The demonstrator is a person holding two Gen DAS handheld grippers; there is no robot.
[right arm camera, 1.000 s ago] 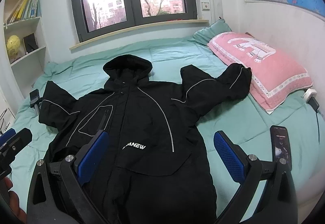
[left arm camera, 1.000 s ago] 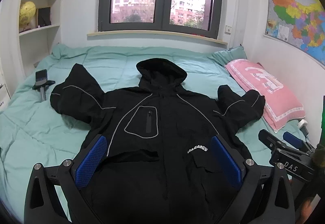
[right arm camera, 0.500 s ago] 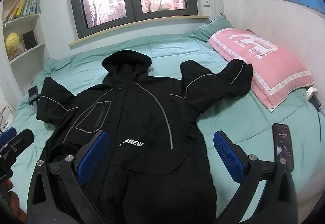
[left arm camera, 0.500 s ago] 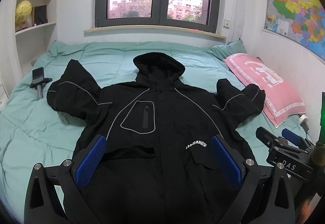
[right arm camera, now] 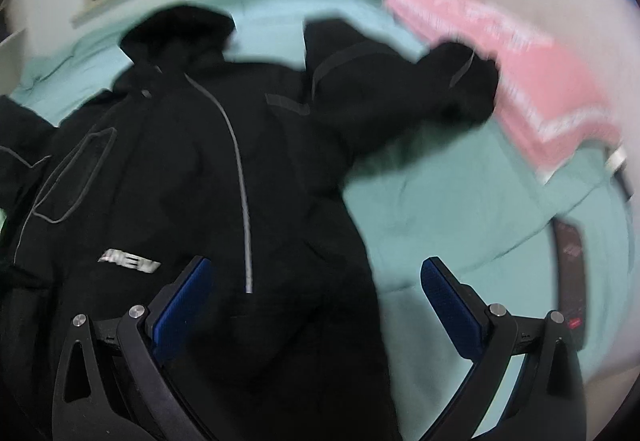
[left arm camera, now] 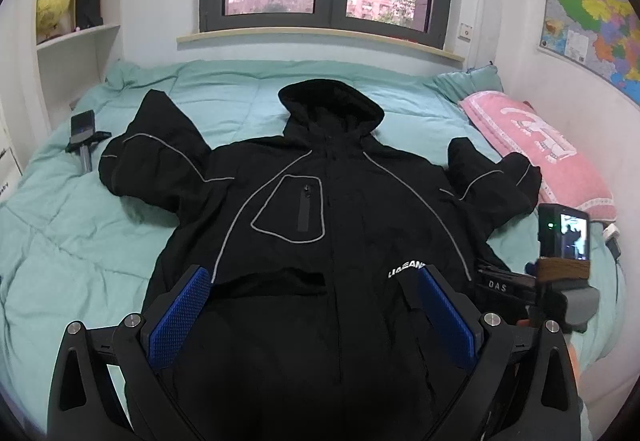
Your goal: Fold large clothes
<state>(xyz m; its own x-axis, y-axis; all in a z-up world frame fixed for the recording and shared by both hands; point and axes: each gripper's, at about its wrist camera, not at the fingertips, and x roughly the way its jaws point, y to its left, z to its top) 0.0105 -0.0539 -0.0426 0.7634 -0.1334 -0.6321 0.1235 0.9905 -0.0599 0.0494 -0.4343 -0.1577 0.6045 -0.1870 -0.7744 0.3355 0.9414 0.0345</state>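
A black hooded jacket [left arm camera: 320, 225] lies front up on the teal bed [left arm camera: 60, 233], both sleeves spread out, hood toward the window. My left gripper [left arm camera: 312, 305] is open and empty, above the jacket's lower front. My right gripper [right arm camera: 316, 301] is open and empty, above the jacket's right lower edge; its view is blurred. The jacket [right arm camera: 200, 181] fills the left of that view, its right sleeve [right arm camera: 400, 89] reaching toward the pillow. The right gripper's body with a small screen [left arm camera: 564, 237] shows at the right of the left wrist view.
A pink pillow [left arm camera: 536, 145] lies at the bed's right side against the wall. A phone on a small stand [left arm camera: 82, 137] lies at the bed's left. A dark phone [right arm camera: 570, 261] lies on the bed at the right. Shelves [left arm camera: 76, 37] stand at the left.
Both grippers have moved forward and lower toward the jacket. The right gripper moves fast, its view now blurred, and has come further into the left wrist view.
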